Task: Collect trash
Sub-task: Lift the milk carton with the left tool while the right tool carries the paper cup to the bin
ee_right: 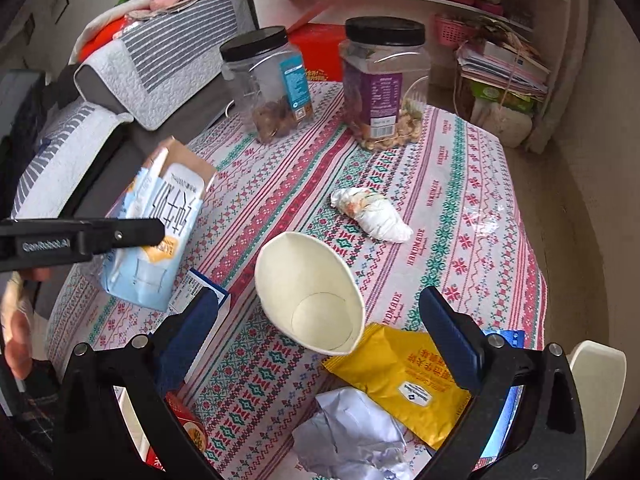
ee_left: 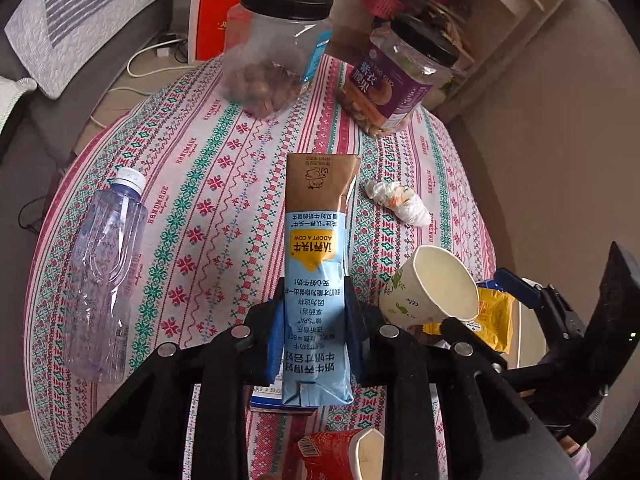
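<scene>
- The left gripper [ee_left: 314, 320] was clamped on a milk carton [ee_left: 316, 272], its blue pads pressed against both sides of the light-blue lower part; the carton's brown end pointed away from the camera.
- In the right wrist view the carton [ee_right: 156, 232] hung tilted above the tablecloth [ee_right: 460, 216], clear of the cloth, with the left gripper's black arm across it.
- The right gripper [ee_right: 320, 332] stood wide open and held nothing; between its fingers lay a paper cup [ee_right: 308, 296].
- The cup lay on its side, mouth toward the camera, and was empty inside.
- Its rim rested on a yellow packet [ee_right: 404, 380], which lay flat just beside the right-hand finger.
- Crumpled white paper [ee_right: 352, 440] lay near the packet, at the table's near edge.
- A blue-and-white box [ee_right: 200, 292] lay beside the left-hand finger, under the carton.
- A red wrapper [ee_left: 328, 456] showed at the near edge in the left wrist view.
- A wadded tissue [ee_right: 372, 212] lay beyond the cup, apart from it.
- An empty clear bottle [ee_left: 108, 276], capped, lay on its side well to the left.
- At the far side stood two clear jars with black lids: the left jar [ee_left: 276, 48] held a low layer of brown nuts, and the purple-labelled jar [ee_left: 400, 76] held pale nuts at its bottom.
</scene>
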